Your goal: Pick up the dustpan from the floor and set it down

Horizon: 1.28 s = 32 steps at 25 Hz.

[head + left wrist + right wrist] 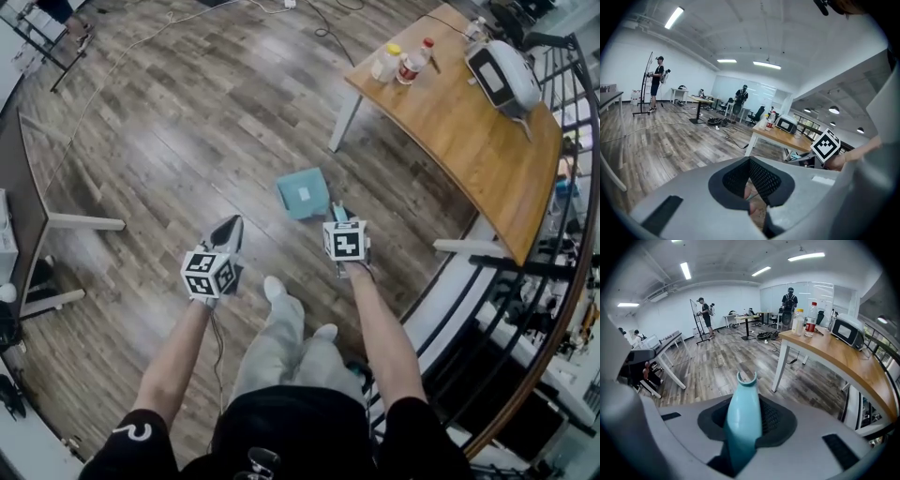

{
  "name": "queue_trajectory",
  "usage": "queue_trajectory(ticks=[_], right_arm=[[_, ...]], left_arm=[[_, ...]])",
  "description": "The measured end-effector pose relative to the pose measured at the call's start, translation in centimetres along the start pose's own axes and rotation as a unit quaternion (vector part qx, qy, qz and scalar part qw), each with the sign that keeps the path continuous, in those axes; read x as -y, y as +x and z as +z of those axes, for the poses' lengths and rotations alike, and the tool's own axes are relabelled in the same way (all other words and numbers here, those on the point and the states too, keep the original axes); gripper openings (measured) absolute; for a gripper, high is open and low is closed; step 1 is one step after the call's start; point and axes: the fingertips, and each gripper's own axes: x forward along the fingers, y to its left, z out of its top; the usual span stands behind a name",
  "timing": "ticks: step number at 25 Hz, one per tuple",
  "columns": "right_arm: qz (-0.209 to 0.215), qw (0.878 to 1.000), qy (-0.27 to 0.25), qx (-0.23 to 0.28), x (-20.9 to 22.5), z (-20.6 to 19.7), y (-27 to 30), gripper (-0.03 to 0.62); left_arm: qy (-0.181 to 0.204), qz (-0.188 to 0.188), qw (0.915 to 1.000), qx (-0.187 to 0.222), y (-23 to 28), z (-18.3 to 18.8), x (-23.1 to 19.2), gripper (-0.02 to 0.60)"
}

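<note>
Teal plastic dustpan (303,193), flat square pan, smooth tapered handle (743,420): hanging ahead of right gripper (339,216) over grey-brown plank floor (187,141), near table corner. Right jaws clenching on handle. Left gripper (228,230) pinching together, carrying nothing. Curved wooden table (469,150) bearing two clear bottles at that corner, yellow-capped bottle (386,62) and red-capped bottle (415,60), plus one white appliance (503,77).

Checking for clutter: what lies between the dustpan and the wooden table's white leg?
Only bare plank floor, between dustpan and table leg, as the head view shows.
</note>
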Motion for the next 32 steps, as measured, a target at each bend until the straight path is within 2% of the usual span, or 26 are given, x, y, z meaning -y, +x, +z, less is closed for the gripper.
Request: queue_trajectory(ticks=[8,11,19,24,32], right_arm=[[-0.009,1.0,0.003,-0.017,-0.7,-1.7,6.8,0.087],[0.001,1.0,0.009,-0.013,-1.5,-2.2,8.7,0.089],[-0.002,0.999,0.005,-0.032,-1.4,-4.6,11.9,0.089],[0.0,0.999,-0.007,-0.046,-1.6,-6.6,13.4,0.089],[0.01,0.998,-0.04,-0.057,-3.4,-8.7,13.8,0.092]], left_arm=[[-0.013,0.012,0.9997,-0.014,3.0,-1.5,-5.1,-0.002],[-0.012,0.012,0.9997,-0.018,3.5,-2.0,-6.3,-0.002],[-0.014,0.019,0.9991,-0.034,4.8,-4.5,-8.2,-0.002],[0.007,0.041,0.9979,-0.05,4.8,-6.1,-9.4,-0.002],[-0.006,0.045,0.9975,-0.054,4.4,-6.9,-10.2,-0.002]])
